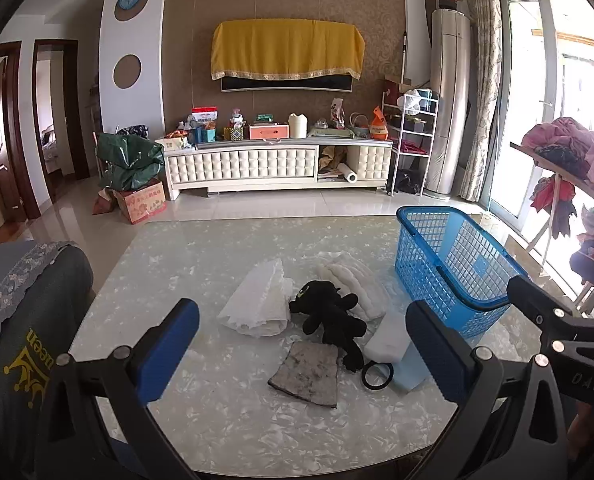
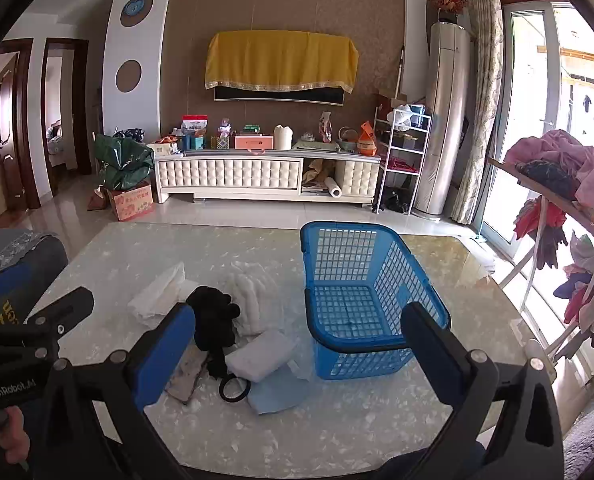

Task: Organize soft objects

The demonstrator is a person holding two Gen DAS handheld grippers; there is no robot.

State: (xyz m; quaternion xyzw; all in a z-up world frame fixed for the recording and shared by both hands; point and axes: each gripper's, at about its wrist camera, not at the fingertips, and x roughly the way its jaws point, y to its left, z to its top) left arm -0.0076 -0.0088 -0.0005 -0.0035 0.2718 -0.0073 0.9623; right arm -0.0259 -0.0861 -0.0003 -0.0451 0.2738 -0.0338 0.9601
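A black plush toy (image 1: 331, 318) (image 2: 213, 320) lies mid-table among other soft things: a folded white cloth (image 1: 259, 300) (image 2: 157, 294), a white ribbed cushion (image 1: 355, 286) (image 2: 251, 286), a grey rag (image 1: 307, 376) (image 2: 187, 374), a white foam block (image 1: 389, 338) (image 2: 263, 354), a pale blue cloth (image 1: 411, 368) (image 2: 277, 394) and a black ring (image 1: 377, 376) (image 2: 235, 388). An empty blue basket (image 1: 453, 264) (image 2: 361, 300) stands to their right. My left gripper (image 1: 303, 350) hovers open above the pile's near side. My right gripper (image 2: 299, 350) hangs open, holding nothing, between the foam block and the basket.
The marbled table (image 1: 217, 420) (image 2: 337, 432) has a chair with a grey garment (image 1: 21, 320) at its left edge. A clothes rack (image 2: 557, 200) with heaped laundry stands to the right. Beyond the table are tiled floor and a TV cabinet (image 1: 273, 164).
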